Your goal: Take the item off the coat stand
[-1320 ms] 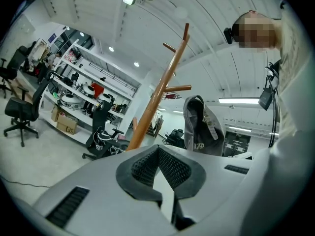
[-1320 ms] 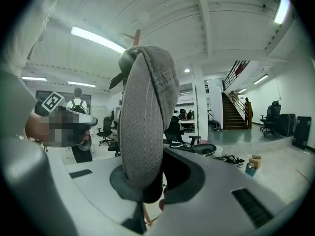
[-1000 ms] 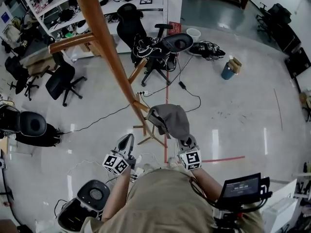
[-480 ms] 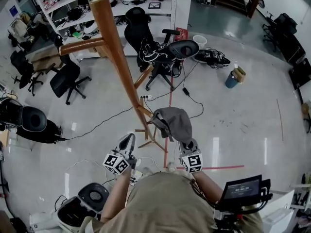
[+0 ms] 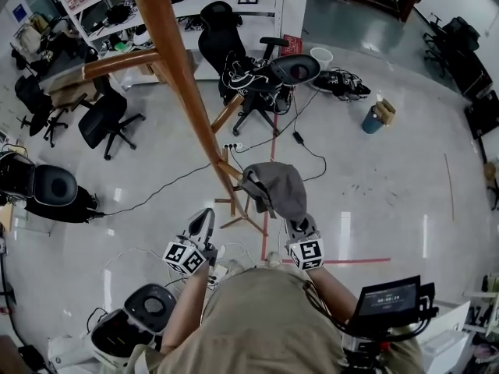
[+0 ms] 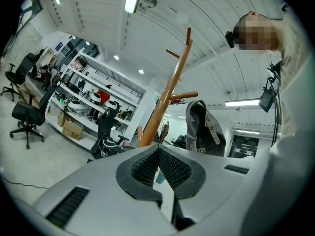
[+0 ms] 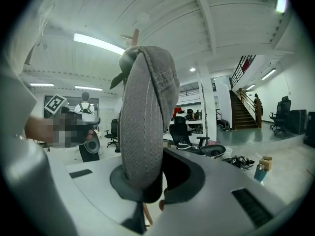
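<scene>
Cap [image 7: 142, 117], grey and ribbed, stands on end out of the right gripper [image 7: 150, 188], with its long axis running up and away from the jaws toward the coat stand [image 5: 183, 92]. Its far end is just beside the stand's low peg, can't tell if it touches. Right gripper's jaws are pinched tight on the cap's near edge; left gripper [image 6: 158, 154] has its jaws pressed together on nothing, near the stand and apart from the cap. Blue bin [image 5: 371, 119], well right of the stand, has a brown boxy thing sticking out; white bucket [image 5: 320, 54], also right of the stand, contents unreadable.
</scene>
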The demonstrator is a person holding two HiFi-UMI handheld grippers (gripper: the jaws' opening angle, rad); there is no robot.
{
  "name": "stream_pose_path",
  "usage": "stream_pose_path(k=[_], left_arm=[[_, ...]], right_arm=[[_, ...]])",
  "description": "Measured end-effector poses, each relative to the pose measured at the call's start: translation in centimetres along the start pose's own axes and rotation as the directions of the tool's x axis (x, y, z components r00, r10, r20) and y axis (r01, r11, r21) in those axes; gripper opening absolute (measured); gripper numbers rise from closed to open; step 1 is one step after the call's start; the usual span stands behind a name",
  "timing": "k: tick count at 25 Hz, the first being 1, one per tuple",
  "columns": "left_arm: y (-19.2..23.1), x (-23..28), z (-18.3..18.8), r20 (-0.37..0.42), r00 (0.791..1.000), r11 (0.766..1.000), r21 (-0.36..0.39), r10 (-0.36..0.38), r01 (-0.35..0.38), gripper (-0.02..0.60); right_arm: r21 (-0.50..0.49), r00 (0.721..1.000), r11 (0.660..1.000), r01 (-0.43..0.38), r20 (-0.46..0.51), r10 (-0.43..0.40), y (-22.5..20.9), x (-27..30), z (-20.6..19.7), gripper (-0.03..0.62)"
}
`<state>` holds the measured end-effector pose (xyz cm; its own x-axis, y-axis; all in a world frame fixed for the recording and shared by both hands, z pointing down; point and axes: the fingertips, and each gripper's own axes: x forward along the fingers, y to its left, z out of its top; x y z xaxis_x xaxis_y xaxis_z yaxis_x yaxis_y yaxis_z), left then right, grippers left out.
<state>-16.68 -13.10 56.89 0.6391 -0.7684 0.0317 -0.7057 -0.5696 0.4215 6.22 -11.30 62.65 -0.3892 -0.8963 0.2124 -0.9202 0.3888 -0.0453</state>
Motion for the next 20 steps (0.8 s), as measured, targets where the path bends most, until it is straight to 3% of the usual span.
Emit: stream_pose_path(k=[6, 11, 20], left_arm=[[0.2, 1.1, 0.9, -0.005, 0.999, 0.999, 0.016, -0.035, 0.035, 0.016], [0.2, 1.0, 1.8, -0.003, 1.0, 1.0, 0.018, -0.014, 0.014, 0.015], [0.0, 1.8, 0.1, -0.017, 0.999, 0.999, 0.007, -0.045, 0.045, 0.017]], right_arm=[[-0.007, 1.0, 1.0, 0.022, -0.01, -0.022, -0.2, 0.6, 0.5, 0.04], [-0.004, 1.0, 1.0, 0.023, 0.009, -0.022, 0.0, 0.6, 1.0, 0.04], [-0.002, 0.998, 0.998, 0.059, -0.009, -0.059, -1.1, 0.2, 0.2, 0.04]])
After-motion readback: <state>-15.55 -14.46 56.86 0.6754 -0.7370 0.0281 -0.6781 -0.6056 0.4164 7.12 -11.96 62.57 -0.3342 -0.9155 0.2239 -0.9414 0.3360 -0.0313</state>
